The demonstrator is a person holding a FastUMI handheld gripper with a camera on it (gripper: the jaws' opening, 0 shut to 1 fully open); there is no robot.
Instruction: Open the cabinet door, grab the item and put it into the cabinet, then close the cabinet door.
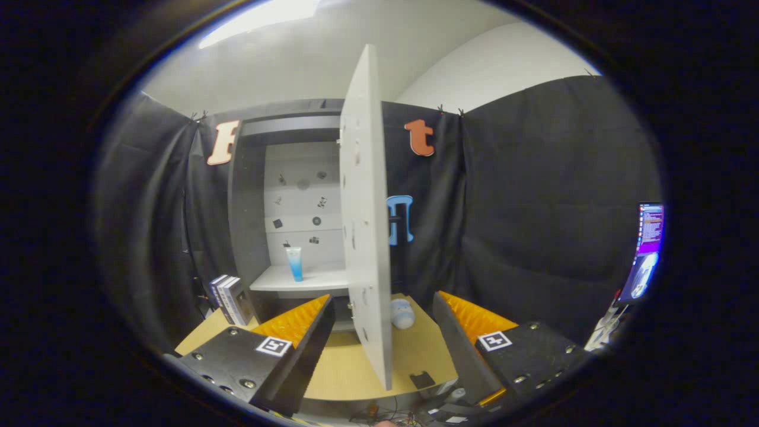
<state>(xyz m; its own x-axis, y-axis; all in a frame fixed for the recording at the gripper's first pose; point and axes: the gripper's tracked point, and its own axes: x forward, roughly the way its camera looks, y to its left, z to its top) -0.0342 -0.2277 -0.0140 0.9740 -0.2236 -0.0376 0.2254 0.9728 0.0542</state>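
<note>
Black draped cloth walls enclose the booth, under a white ceiling with a bright strip light; a lit monitor (649, 249) stands off to the right.

Worktop (350, 367): pale tan wood board, flat, matt.

Cabinet (284, 201): grey carcass, white back panel dotted with small dark fittings, one white shelf (308, 277). It stands at the far end of the worktop, beyond the tongs.

Cabinet door (364, 225): tall, thin white panel with small holes on its face, swung fully open and seen nearly edge-on. Its free edge points towards the tongs and lies between the two fingers, nearer the right one.

Item: slim translucent blue tube (295, 264), white-topped, upright on the shelf inside the cabinet, left of the door. By this the placing looks done.

Tongs (379, 332): fingers spread wide, ribbed inner pads facing each other, nothing held, neither finger touching the door.

Judgement: closing the door remains. The panel's outer face is on the right side, so the push likely comes from the right finger, sweeping leftward.

Other items: small rounded white and pale-blue object (402, 313) on the worktop just right of the door's foot; a few upright books (230, 299) left of the cabinet.
</note>
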